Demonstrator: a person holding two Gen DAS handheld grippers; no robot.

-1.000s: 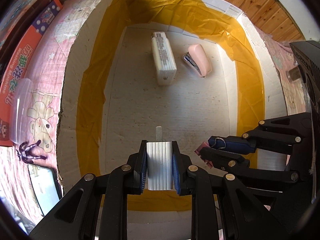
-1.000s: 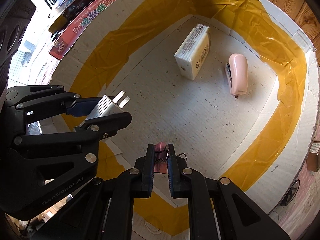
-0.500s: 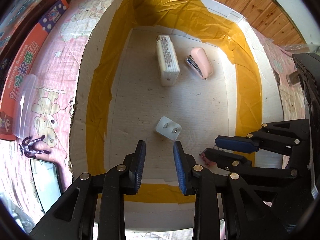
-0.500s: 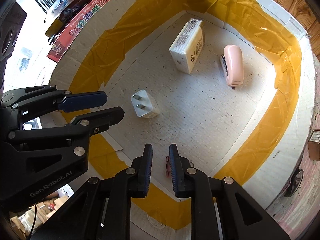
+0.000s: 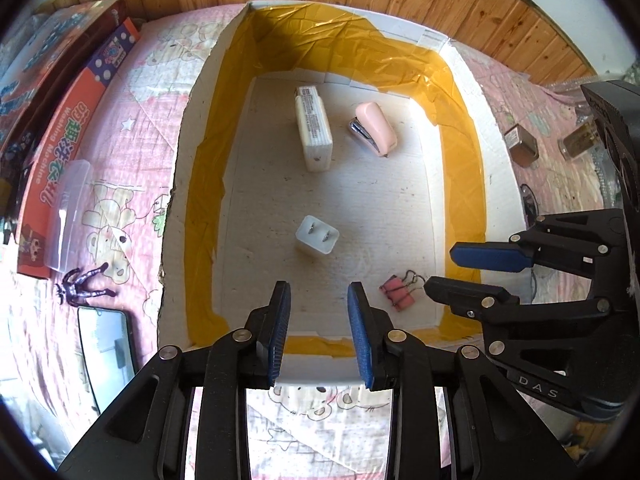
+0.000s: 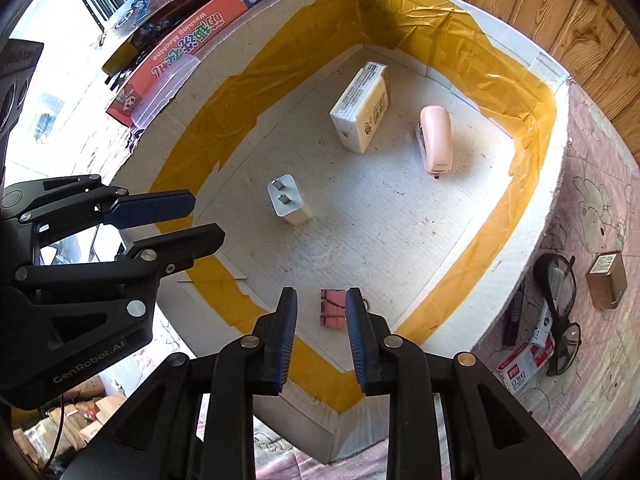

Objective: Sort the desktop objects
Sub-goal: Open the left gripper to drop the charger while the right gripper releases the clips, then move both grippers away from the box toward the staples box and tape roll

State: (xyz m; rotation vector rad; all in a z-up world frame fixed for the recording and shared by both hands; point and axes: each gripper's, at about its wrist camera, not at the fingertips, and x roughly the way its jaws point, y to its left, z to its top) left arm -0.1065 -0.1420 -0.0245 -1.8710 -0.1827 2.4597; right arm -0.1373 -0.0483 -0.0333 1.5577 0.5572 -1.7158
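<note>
Charger [image 5: 317,235], clips [image 5: 397,293], stapler [image 5: 374,129] in box [image 5: 500,160].

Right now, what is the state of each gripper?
Left gripper: open, holding nothing.
Right gripper: open, jaws just opened; pink binder clips lie free below.

A white cardboard box [image 5: 188,184], lined along its walls with yellow tape, is being observed lying open-topped on a pink patterned cloth. Four items are being found on its floor. A white plug adapter [image 5: 317,235] is lying near the middle, its two metal prongs pointing upward. A cluster of pink binder clips [image 5: 398,292] with wire handles is lying toward the near right corner, well apart from the adapter. A white rectangular packet [image 5: 313,133] with a printed label is resting on its long edge toward the far wall. A pink stapler [image 5: 374,128] is lying just beside it, not touching.
</note>
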